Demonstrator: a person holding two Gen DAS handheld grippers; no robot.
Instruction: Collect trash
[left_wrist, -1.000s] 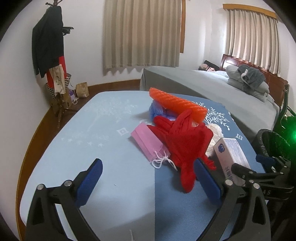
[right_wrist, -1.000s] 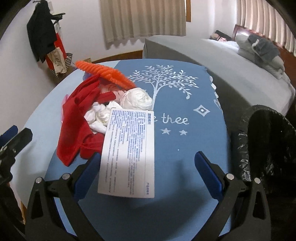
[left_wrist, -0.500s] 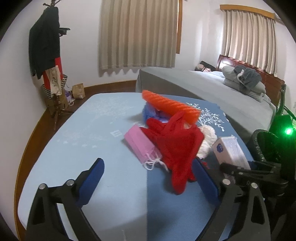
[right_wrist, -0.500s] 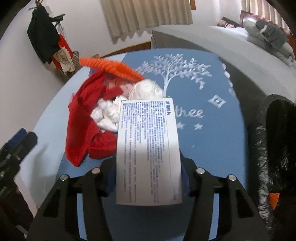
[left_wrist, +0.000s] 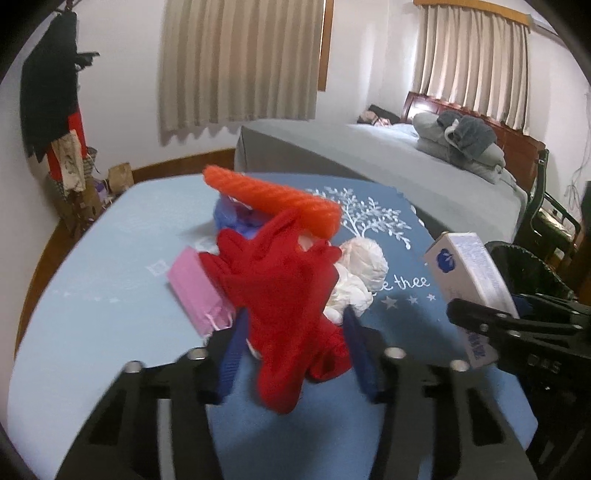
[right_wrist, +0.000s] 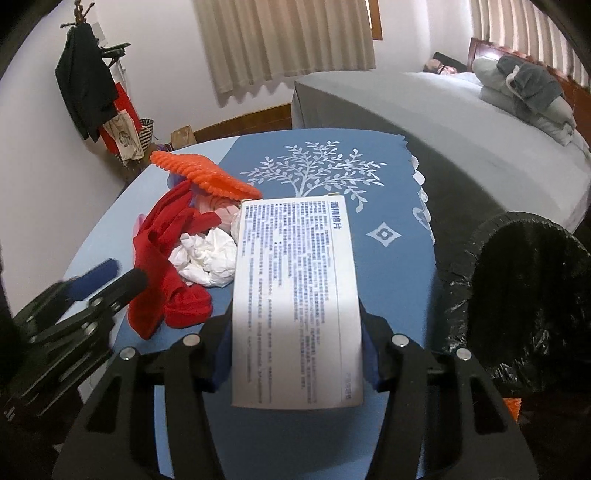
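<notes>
Red glove (left_wrist: 284, 291) sits between the L gripper (left_wrist: 295, 339) fingers, jaws closing on it; blue pads flank the glove's lower part, can't tell if they press yet. Glove lies on the blue tablecloth (left_wrist: 110, 295), on top of the trash pile.

R gripper (right_wrist: 295, 354) is clamped on a white box (right_wrist: 295, 295), pads on both long sides, opening about mid-range. Box is up off the cloth, tilted, printed face to the R cam. Text is dense blue Chinese print, heading top right reads roughly "酒精棉片"; body too small to read. From the L cam the box end shows a blue flower-like logo (left_wrist: 443, 258), box to the right of the pile.

Rest of the pile: orange ribbed piece (left_wrist: 273, 199) at the back, pink pack (left_wrist: 195, 288) left of the glove and touching it, white crumpled tissue (left_wrist: 358, 269) on the right, something blue (left_wrist: 225, 218) under the orange piece.

Tablecloth print: white tree (right_wrist: 314, 170), words "thee" (left_wrist: 410, 282) w/ stars below.

Black-lined bin (right_wrist: 524, 288) right of the table, beside the R gripper. An orange scrap (right_wrist: 511, 406) shows low beside it.
</notes>
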